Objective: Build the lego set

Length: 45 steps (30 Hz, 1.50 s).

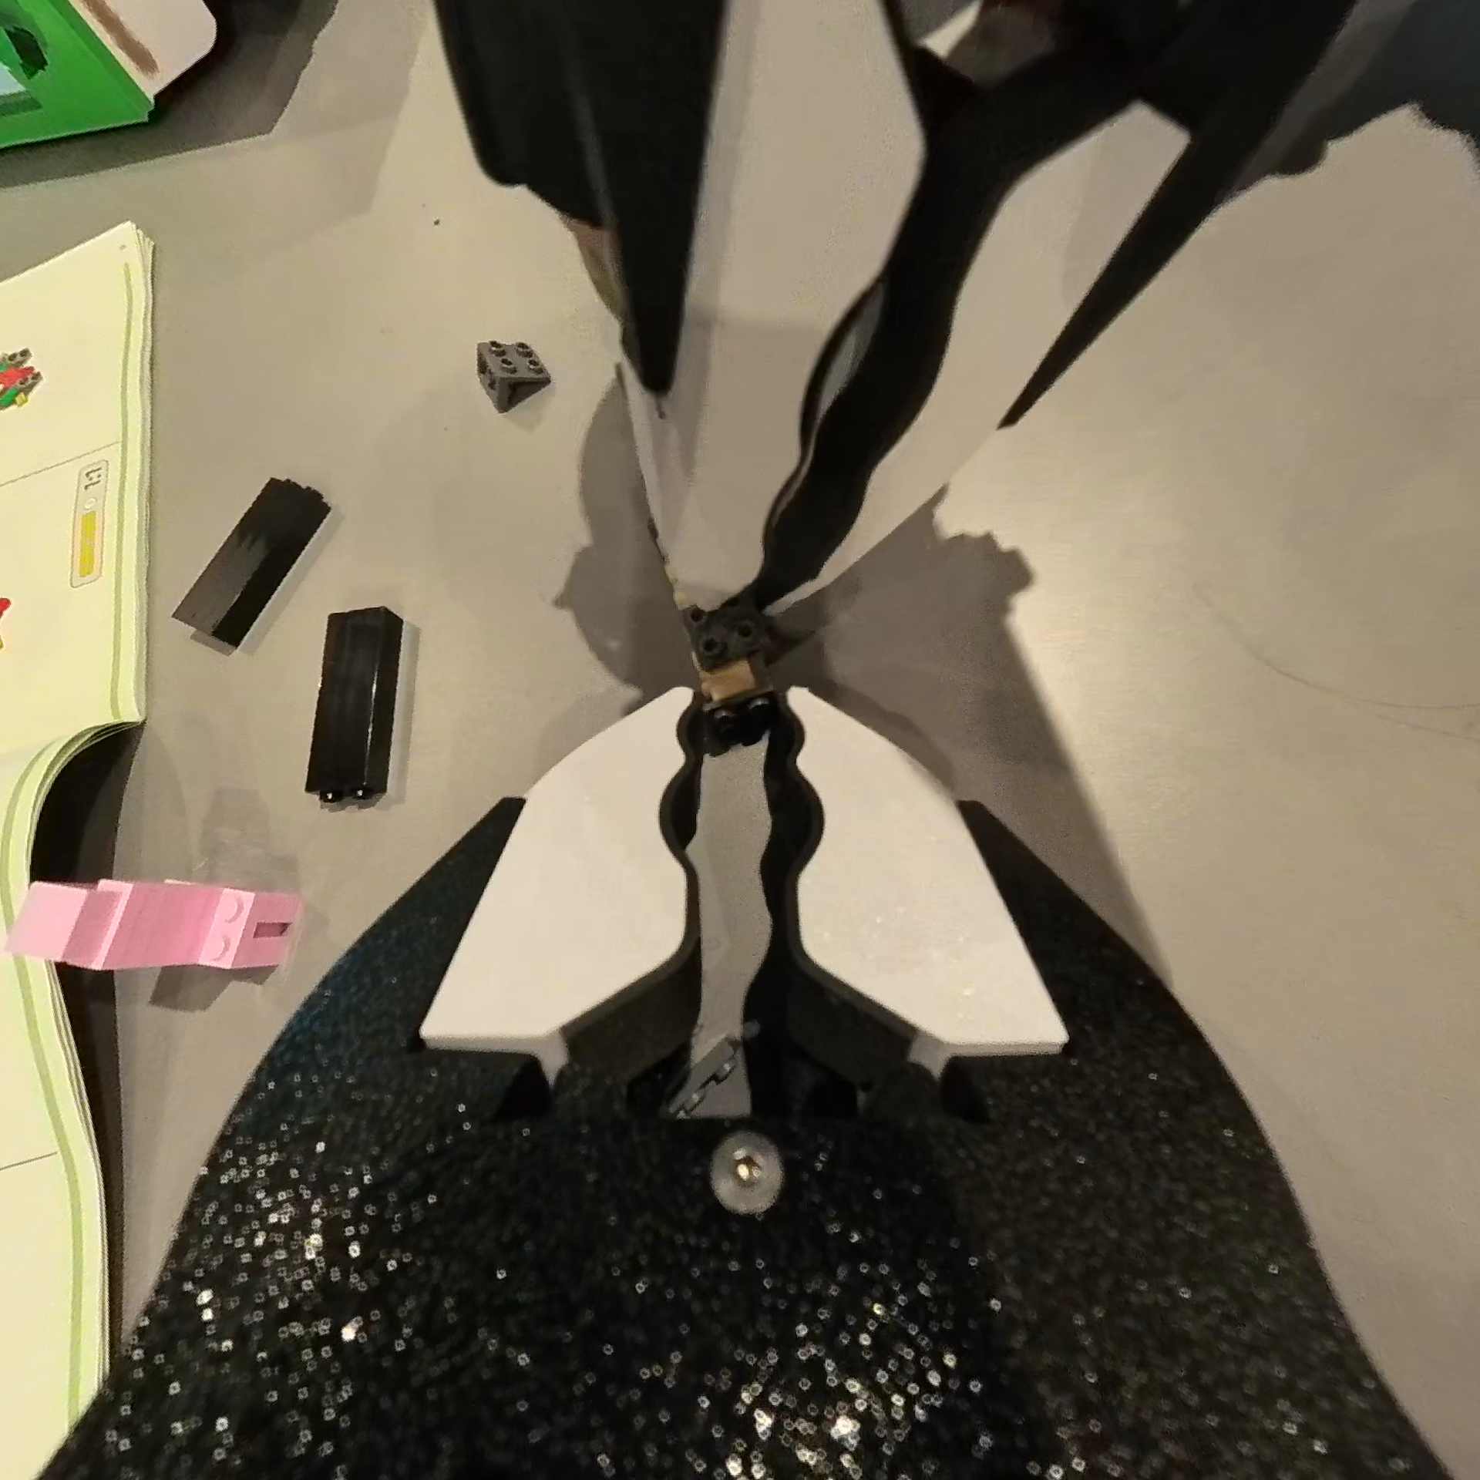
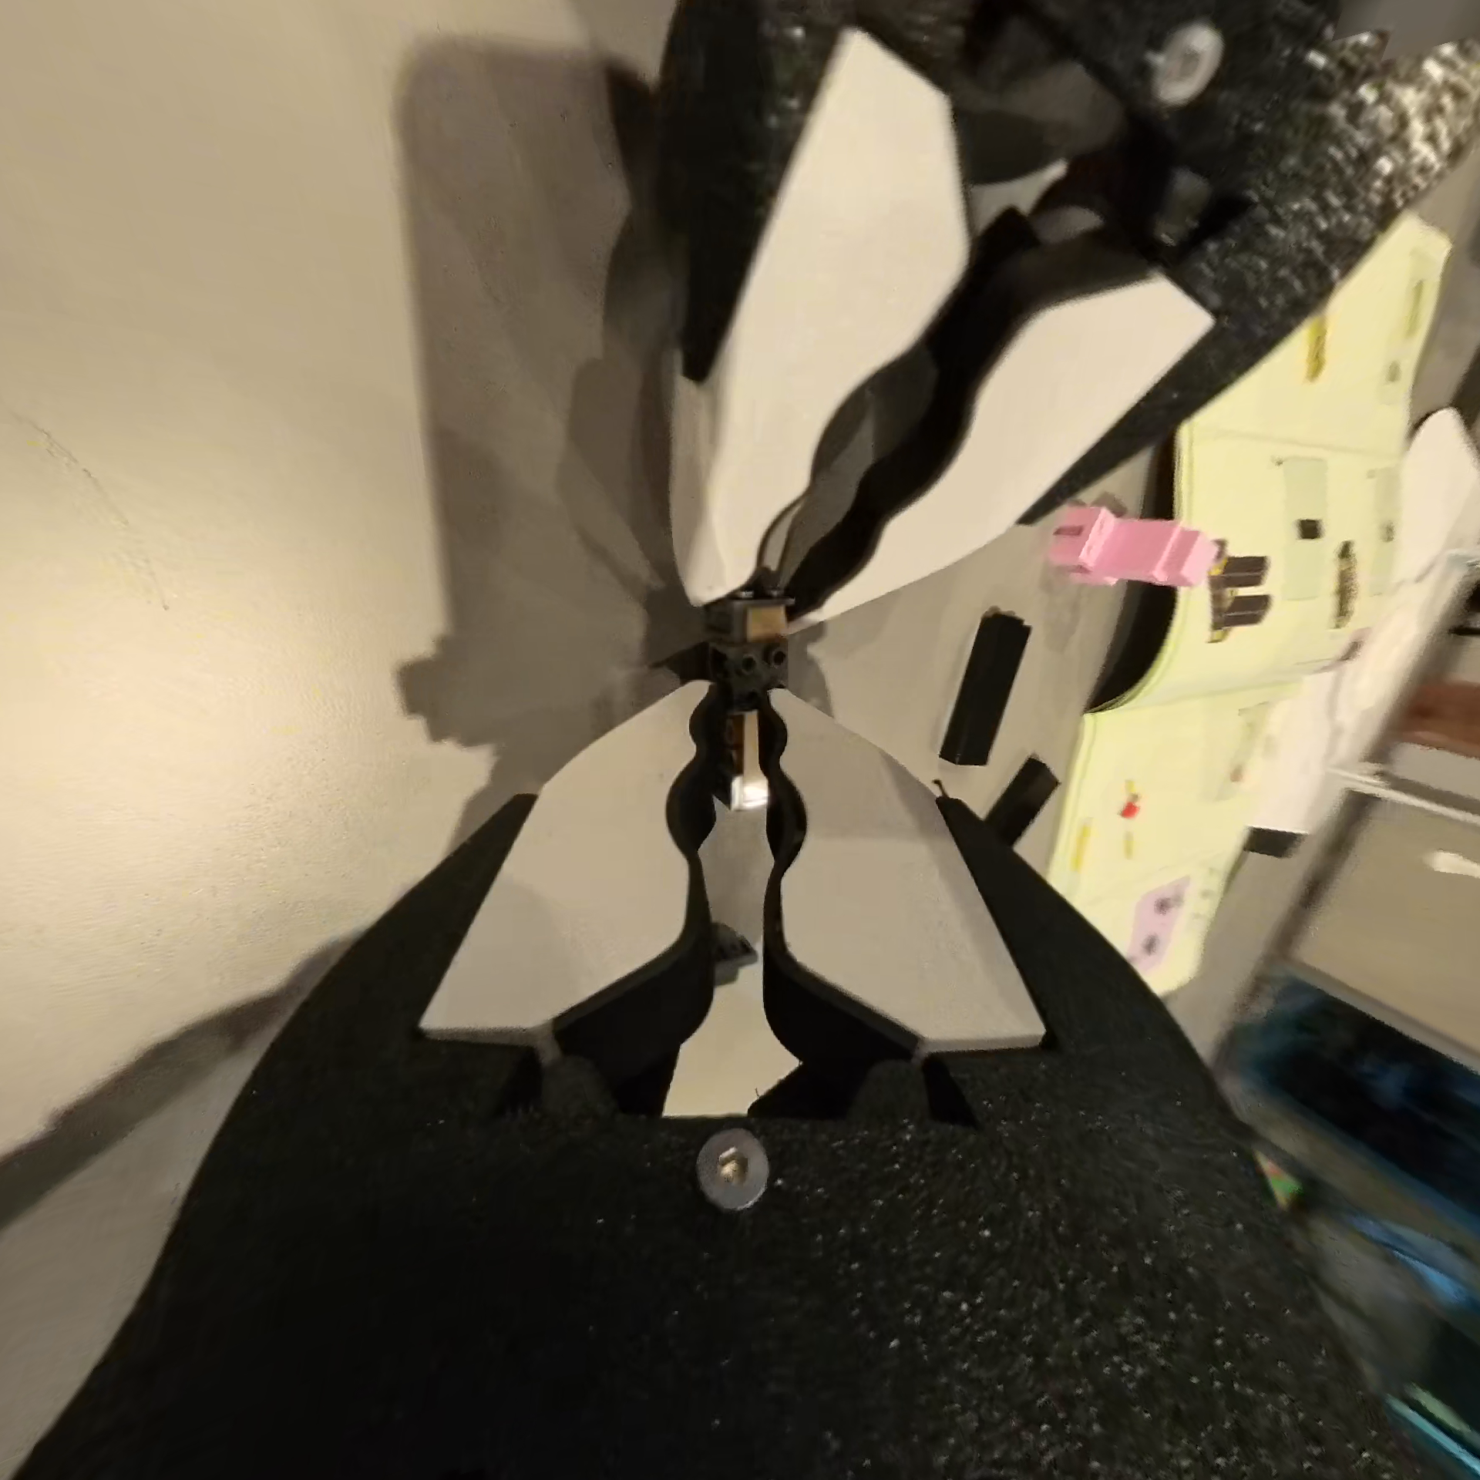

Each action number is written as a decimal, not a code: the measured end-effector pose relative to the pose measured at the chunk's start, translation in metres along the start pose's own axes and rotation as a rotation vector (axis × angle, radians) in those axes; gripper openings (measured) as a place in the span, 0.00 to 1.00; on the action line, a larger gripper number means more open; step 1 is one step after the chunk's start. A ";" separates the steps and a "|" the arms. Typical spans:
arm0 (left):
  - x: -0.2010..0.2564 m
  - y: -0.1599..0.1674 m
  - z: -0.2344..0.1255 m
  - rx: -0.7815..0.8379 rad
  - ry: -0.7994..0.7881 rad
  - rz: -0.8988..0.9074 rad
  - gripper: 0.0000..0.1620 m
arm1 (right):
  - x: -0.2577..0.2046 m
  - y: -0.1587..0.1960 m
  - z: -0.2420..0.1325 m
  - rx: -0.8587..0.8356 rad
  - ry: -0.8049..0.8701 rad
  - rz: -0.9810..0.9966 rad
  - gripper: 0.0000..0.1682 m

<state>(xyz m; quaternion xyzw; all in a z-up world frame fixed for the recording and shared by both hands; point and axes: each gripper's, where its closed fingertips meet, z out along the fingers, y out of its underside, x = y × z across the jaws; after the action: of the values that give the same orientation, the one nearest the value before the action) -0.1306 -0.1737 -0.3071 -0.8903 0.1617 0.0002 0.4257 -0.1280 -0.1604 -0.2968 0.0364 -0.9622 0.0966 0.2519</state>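
A: Tongs, two. State?

B: Left gripper (image 1: 735,725) pinches a black piece (image 1: 738,721); right gripper (image 2: 741,709) pinches a dark studded brick (image 2: 749,669). They meet tip to tip above the table (image 1: 1201,641), a tan bit (image 1: 730,677) between the two parts. Probably held this way so that one steadies while the other presses the join home.

A: Loose stock?

B: Grey bracket (image 1: 512,375), two black beams (image 1: 255,567) (image 1: 360,698), and a pink build (image 1: 160,933) resting on the manual (image 1: 72,520). All lie left of the work, likely kept within reach.

A: Writing?

B: The manual's open pages carry printed step diagrams and small marks. A green box (image 1: 72,72) is at the corner, its print too cropped to make out. No brand is readable.
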 end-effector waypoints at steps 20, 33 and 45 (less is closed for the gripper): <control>0.000 0.000 0.000 0.000 -0.002 -0.001 0.10 | 0.001 0.004 -0.001 -0.036 0.035 0.086 0.05; 0.000 0.000 0.000 0.000 -0.001 -0.001 0.10 | 0.004 0.004 -0.001 -0.022 0.034 0.133 0.10; 0.000 0.000 0.000 0.000 -0.001 -0.002 0.10 | 0.005 0.005 -0.001 -0.012 0.004 0.208 0.11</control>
<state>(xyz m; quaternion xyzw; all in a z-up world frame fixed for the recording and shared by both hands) -0.1305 -0.1735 -0.3072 -0.8904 0.1608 0.0001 0.4258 -0.1325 -0.1549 -0.2946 -0.0652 -0.9609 0.1165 0.2426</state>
